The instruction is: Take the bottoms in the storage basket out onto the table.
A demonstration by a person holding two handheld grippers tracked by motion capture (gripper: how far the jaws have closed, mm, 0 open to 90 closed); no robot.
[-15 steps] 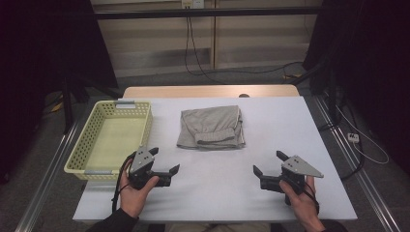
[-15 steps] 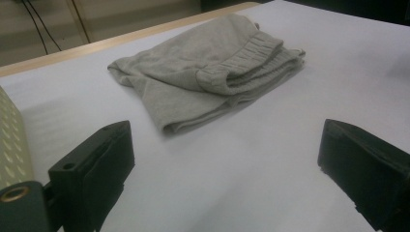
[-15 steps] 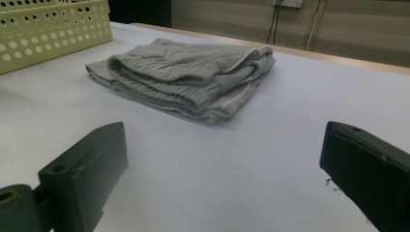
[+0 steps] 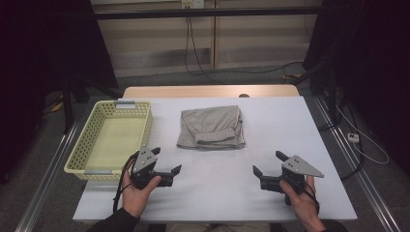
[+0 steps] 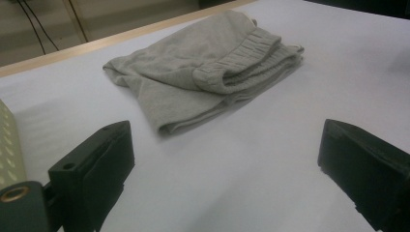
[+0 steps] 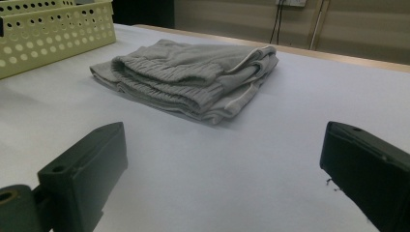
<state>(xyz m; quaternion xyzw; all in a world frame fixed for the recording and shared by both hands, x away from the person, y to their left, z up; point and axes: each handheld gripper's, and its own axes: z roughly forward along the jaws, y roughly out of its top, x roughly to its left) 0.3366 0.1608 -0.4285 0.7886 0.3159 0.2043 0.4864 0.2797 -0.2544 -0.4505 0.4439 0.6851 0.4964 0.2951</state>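
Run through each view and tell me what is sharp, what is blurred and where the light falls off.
High view: table evenly lit, surroundings nearly black, folded grey garment sharp. Left gripper view: garment crisp, near jaws soft, faint shadow at its edge. Right gripper view: garment and basket clear, jaws blurred.

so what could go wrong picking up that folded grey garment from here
The folded grey garment lies in loose layers, so a pinch at one edge might lift only the top layer and unfold it. Both the left hand-held gripper and the right hand-held gripper sit open, short of it. The yellow basket close by could snag trailing cloth.
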